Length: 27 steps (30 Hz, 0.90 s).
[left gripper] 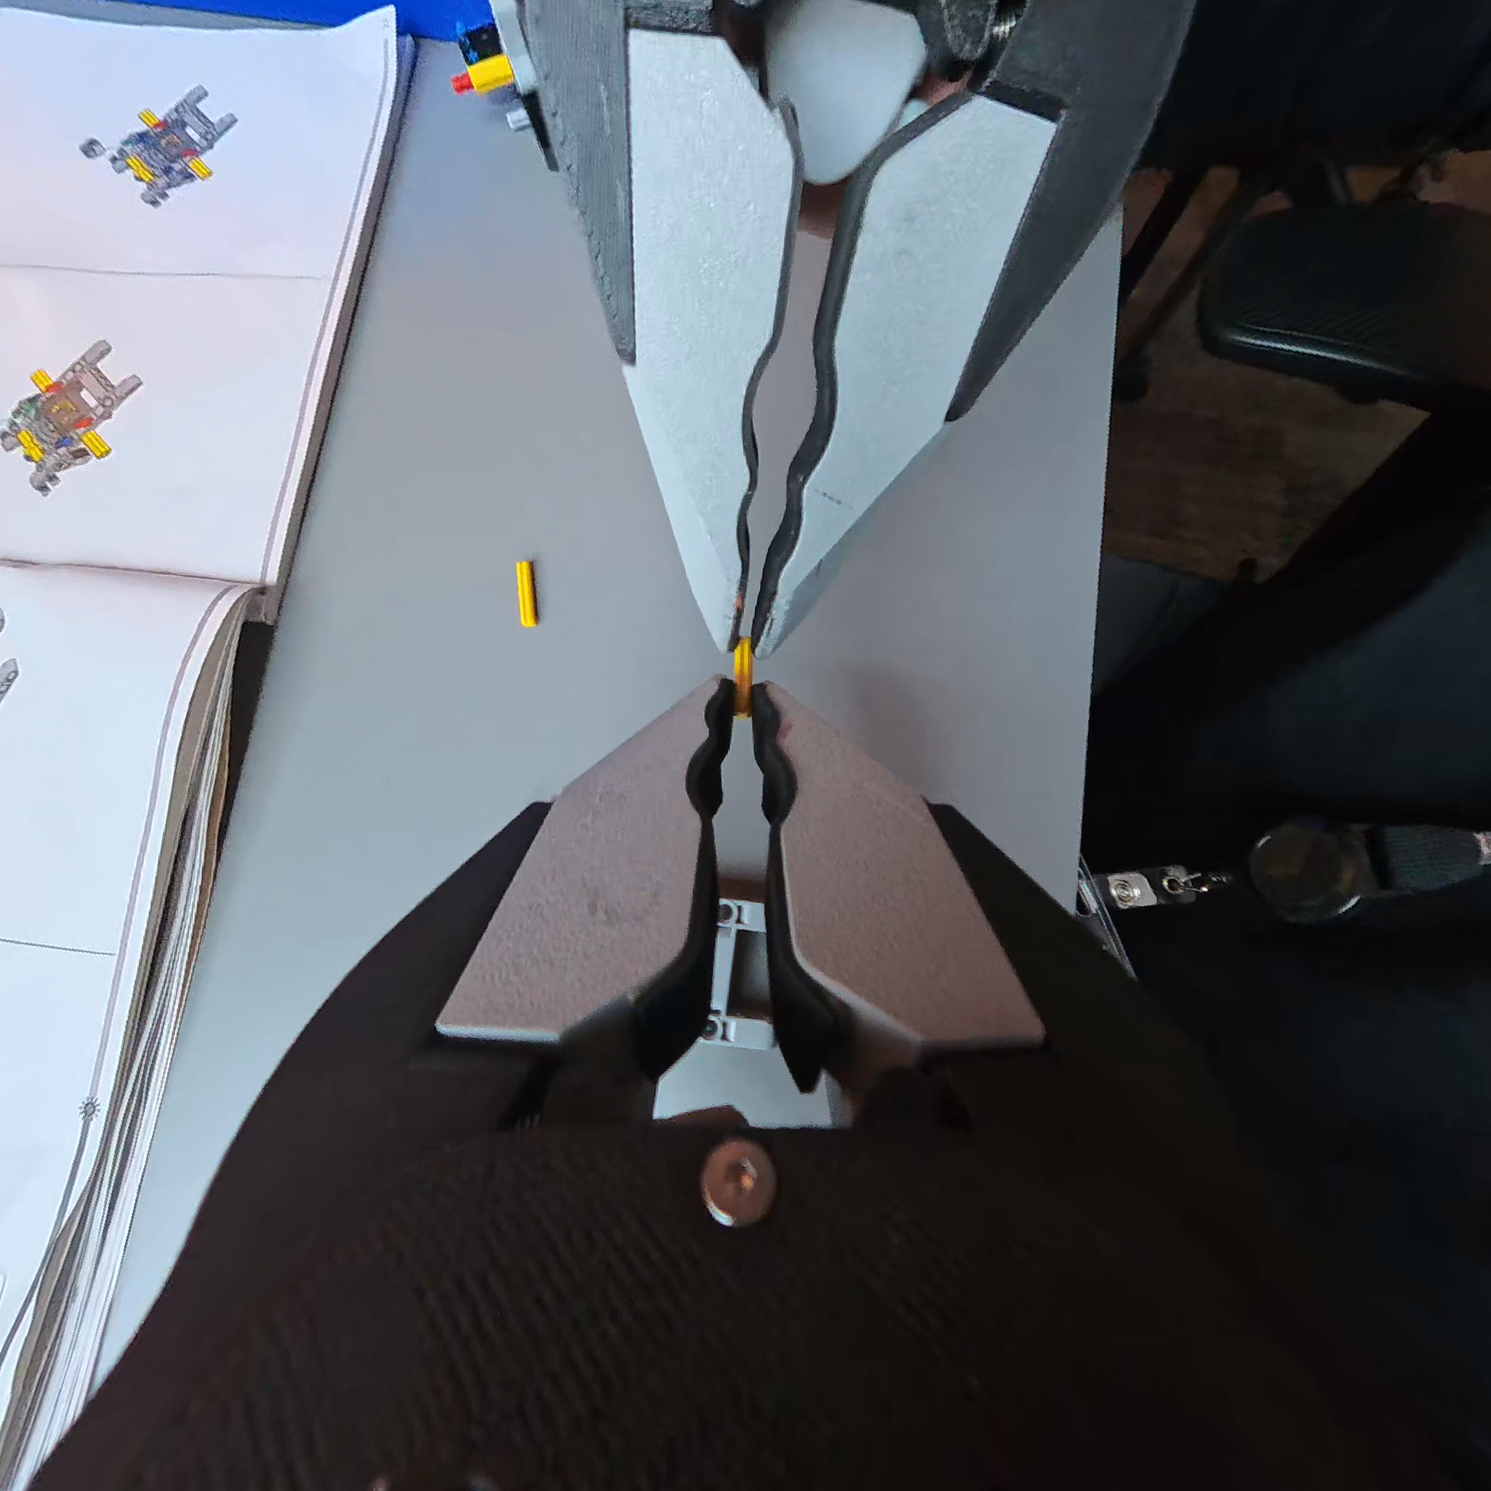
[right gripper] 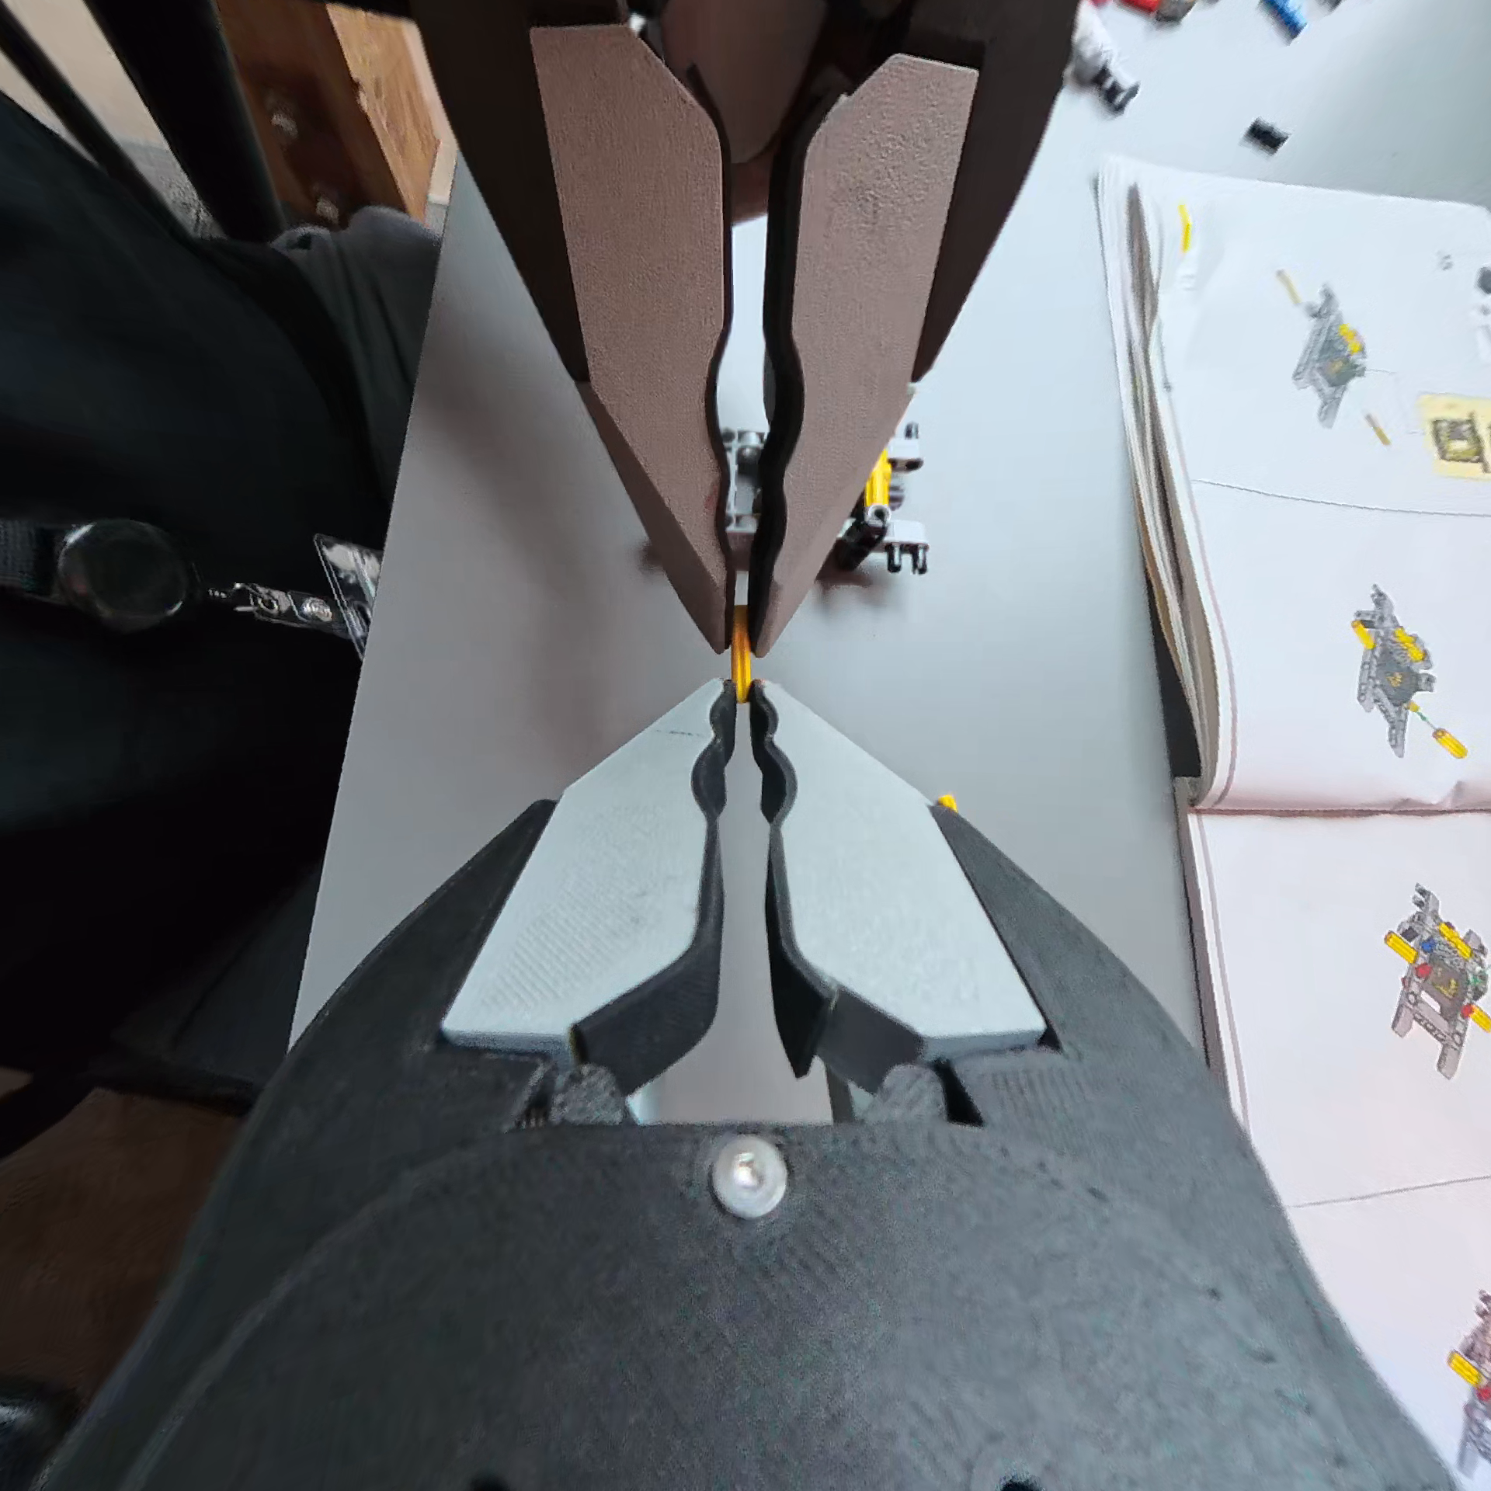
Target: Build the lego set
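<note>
Over grey table (left gripper: 419,452), both tools' tips pinch one yellow ring (left gripper: 742,676).

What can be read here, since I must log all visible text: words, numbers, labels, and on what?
Instruction booklet: build diagrams only, no legible text.
Clear badge card: print too blurred to read.
Pale grey finger: faint pen dashes, not letters.
Pinched yellow ring: no marking.
Nothing else shows writing.

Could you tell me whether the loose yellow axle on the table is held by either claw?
No, the loose yellow axle lies alone on the grey table, off to one side of both claws, which pinch a small yellow ring between them.
</note>
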Tool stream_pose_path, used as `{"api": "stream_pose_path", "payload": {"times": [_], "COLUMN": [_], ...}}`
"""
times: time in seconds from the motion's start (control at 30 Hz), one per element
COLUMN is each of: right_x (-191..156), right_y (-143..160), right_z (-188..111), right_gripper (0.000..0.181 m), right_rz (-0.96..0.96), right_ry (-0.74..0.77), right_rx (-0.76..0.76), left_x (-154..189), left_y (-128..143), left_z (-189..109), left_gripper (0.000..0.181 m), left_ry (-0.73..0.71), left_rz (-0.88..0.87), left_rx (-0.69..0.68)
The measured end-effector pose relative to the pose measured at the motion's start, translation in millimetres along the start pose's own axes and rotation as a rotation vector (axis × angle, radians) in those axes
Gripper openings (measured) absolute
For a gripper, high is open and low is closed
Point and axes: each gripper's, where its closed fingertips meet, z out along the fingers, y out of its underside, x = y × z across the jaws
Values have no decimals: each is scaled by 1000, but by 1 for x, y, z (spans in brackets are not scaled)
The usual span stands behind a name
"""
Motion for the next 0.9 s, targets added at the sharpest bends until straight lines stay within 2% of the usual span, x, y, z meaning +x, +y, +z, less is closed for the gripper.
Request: {"api": "stream_pose_path", "payload": {"times": [0.07, 0.13, 0.33, 0.5, 0.9], "right_x": [2, 3, -2, -4, -3], "right_y": [-2, -3, -21, -24, -32], "right_z": [-3, -7, -15, -11, -17], "right_gripper": [3, 14, 17, 4, 1], "right_rz": [13, 55, 170, 191, 239], "right_ry": [18, 6, -94, -129, -174], "right_rx": [68, 147, 363, 366, 433], "left_x": [-1, -1, 3, 3, 6], "left_y": [-1, -3, -9, -15, -16], "left_z": [-4, -11, -23, -25, -28], "left_gripper": [1, 1, 1, 1, 1], "left_ry": [-6, -9, -9, -49, -90], "left_rz": [-3, -1, 32, 97, 168], "left_rx": [36, 82, 185, 242, 290]}}
